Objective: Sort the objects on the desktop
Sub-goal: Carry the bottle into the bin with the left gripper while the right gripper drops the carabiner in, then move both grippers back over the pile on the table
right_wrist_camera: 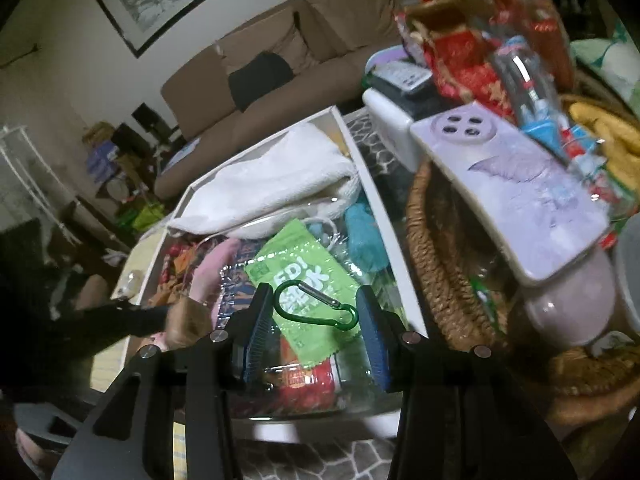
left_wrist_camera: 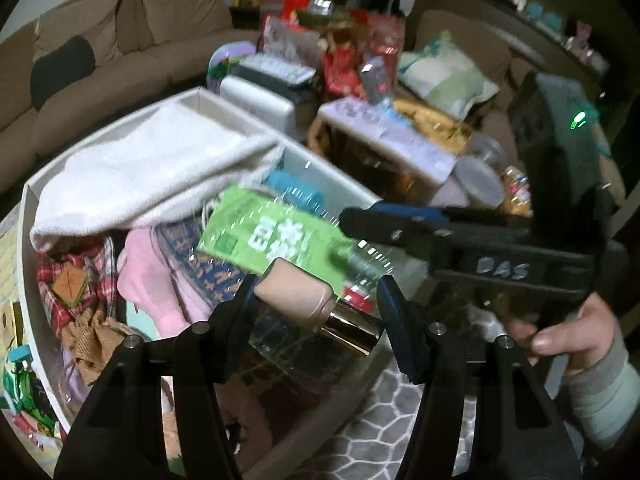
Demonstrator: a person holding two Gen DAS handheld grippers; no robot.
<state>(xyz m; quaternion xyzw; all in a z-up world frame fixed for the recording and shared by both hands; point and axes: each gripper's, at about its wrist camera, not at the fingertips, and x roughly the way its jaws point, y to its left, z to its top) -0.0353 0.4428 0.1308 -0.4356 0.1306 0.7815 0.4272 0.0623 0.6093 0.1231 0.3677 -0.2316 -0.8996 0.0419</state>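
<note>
My left gripper point(left_wrist_camera: 316, 292) is shut on a beige foundation bottle point(left_wrist_camera: 296, 290) with a gold cap and holds it over the white storage box point(left_wrist_camera: 24, 248). My right gripper point(right_wrist_camera: 316, 308) is shut on a green carabiner point(right_wrist_camera: 316, 306) and holds it above the same box point(right_wrist_camera: 384, 224). The box holds a white towel point(left_wrist_camera: 152, 172), a green packet point(left_wrist_camera: 276, 236), a pink cloth point(left_wrist_camera: 140, 268) and a plaid cloth point(left_wrist_camera: 72, 280). The right gripper also shows in the left wrist view point(left_wrist_camera: 404, 228), level with the box's near right corner.
A woven basket point(right_wrist_camera: 436, 256) with a lilac box lid point(right_wrist_camera: 508, 184), snacks and red packets stands right of the storage box. A white appliance point(left_wrist_camera: 260, 104) sits behind. A brown sofa point(left_wrist_camera: 120, 40) runs along the back. A honeycomb rug point(left_wrist_camera: 376, 432) lies below.
</note>
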